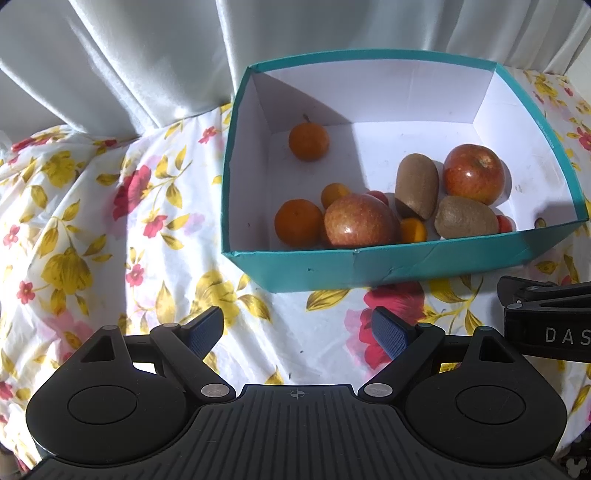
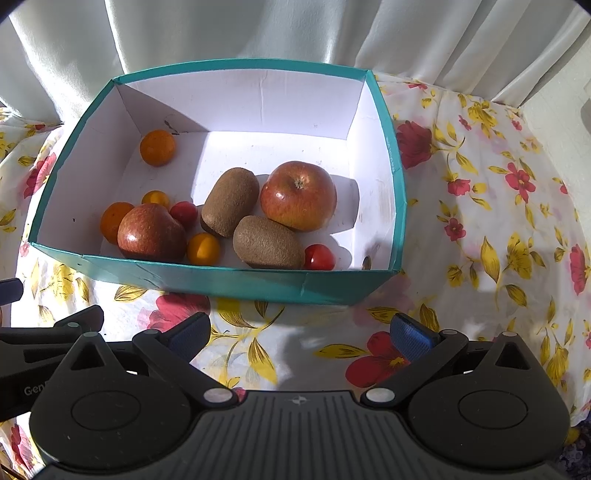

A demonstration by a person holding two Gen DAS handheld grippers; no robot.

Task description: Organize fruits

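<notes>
A pale curtain hangs behind a surface covered by a floral cloth. On the cloth, towards its far edge, stands a teal box with white inner walls, open at the top.

The left gripper hovers over the cloth just short of the box's near wall, its blue-padded fingers spread wide with nothing between them. The right gripper sits beside it, likewise short of the near wall, fingers set wide apart and empty.

All the fruit lies inside the box. One apple rests near the middle, stem up, towards the right wall; a second apple sits by the near-left corner. Two kiwis lie between the apples, touching each other, the nearer one close to the near wall. An orange is tucked behind the second apple against the left side, and another orange sits alone near the far-left corner. A small yellow-orange fruit lies between the near apple and the near kiwi, and a second behind that apple. One cherry tomato rests at the near wall, another beside the upper kiwi. A small dark object in the near-right corner is too little to identify.
</notes>
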